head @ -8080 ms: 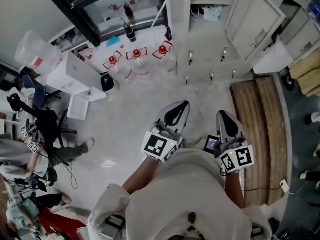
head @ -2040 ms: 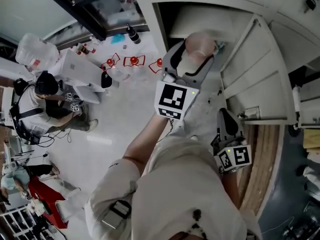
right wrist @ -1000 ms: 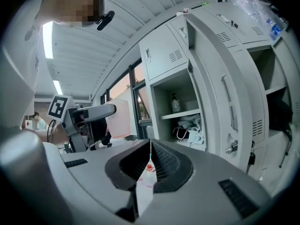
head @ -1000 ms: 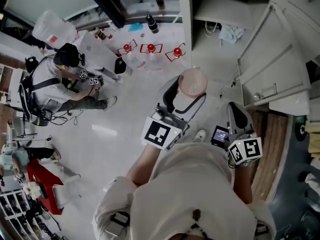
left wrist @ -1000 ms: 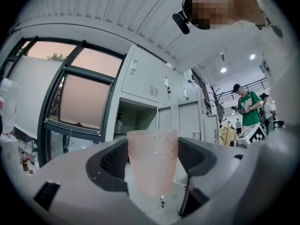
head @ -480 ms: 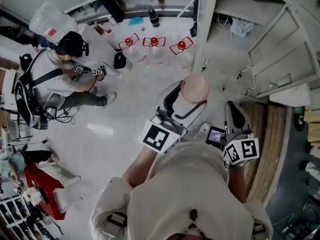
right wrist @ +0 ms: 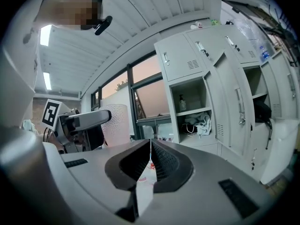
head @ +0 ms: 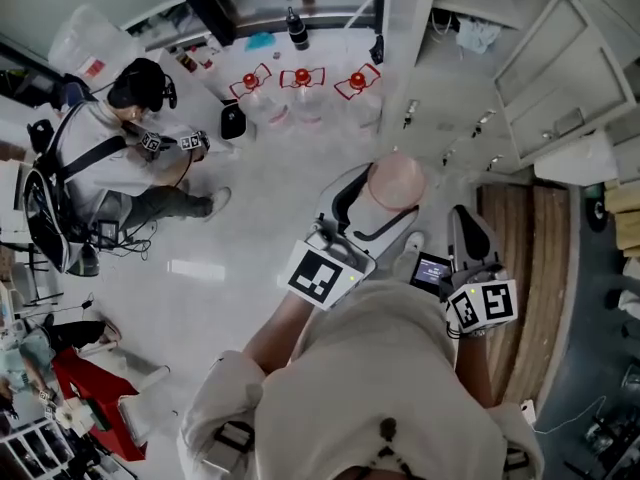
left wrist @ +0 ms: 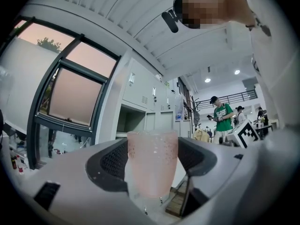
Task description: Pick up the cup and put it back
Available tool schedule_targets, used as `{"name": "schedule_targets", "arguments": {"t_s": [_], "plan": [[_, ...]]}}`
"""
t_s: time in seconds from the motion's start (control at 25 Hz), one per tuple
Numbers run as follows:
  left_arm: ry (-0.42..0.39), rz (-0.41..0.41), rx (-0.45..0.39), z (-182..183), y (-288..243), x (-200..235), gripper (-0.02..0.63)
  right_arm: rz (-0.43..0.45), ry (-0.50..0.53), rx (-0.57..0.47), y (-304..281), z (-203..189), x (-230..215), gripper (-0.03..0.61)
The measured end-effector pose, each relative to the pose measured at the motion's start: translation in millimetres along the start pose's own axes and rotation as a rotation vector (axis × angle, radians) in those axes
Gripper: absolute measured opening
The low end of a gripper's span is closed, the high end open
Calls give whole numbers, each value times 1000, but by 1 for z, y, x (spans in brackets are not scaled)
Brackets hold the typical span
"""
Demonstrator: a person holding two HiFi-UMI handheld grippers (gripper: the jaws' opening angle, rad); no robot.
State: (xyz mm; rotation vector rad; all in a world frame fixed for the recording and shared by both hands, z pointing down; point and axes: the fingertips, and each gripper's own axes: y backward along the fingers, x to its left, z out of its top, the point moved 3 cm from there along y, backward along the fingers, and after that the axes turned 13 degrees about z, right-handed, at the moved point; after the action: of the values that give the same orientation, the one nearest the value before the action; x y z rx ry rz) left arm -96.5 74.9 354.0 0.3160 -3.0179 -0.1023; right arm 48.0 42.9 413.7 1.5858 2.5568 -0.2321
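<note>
The floor [head: 270, 228] in front is wide and bare — the lockers [head: 545, 68] stand ahead on the right, one door open. Both arms are bent close to the body, and both grippers point about level. The left gripper [left wrist: 152, 151] is clamped on the pink cup [head: 396, 180], which stands upright between its jaws. The right gripper [head: 463, 223] is pressed together and empty — just beside the cup.

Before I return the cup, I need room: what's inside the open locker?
A bottle on the upper shelf; a cloth and cord on the lower. Behind them is hidden.
</note>
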Motion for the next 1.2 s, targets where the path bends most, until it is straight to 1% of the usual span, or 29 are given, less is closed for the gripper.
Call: {"name": "schedule_targets", "arguments": {"t_s": [0.24, 0.4, 0.56, 0.68, 0.92, 1.2], "plan": [[-9, -40, -8, -1, 23, -8, 331, -24, -2, -1, 9, -9, 25, 26], [-11, -46, -3, 0, 32, -8, 331, -22, 1, 2, 9, -11, 36, 26], [5, -45, -31, 7, 38, -7, 331, -22, 5, 4, 9, -11, 40, 26], [-7, -40, -35, 7, 36, -5, 331, -21, 8, 7, 7, -12, 39, 26], [2, -36, -28, 4, 29, -1, 331, -27, 15, 9, 6, -10, 34, 26], [-1, -41, -16, -1, 9, -7, 331, -41, 7, 6, 8, -7, 13, 26]]}}
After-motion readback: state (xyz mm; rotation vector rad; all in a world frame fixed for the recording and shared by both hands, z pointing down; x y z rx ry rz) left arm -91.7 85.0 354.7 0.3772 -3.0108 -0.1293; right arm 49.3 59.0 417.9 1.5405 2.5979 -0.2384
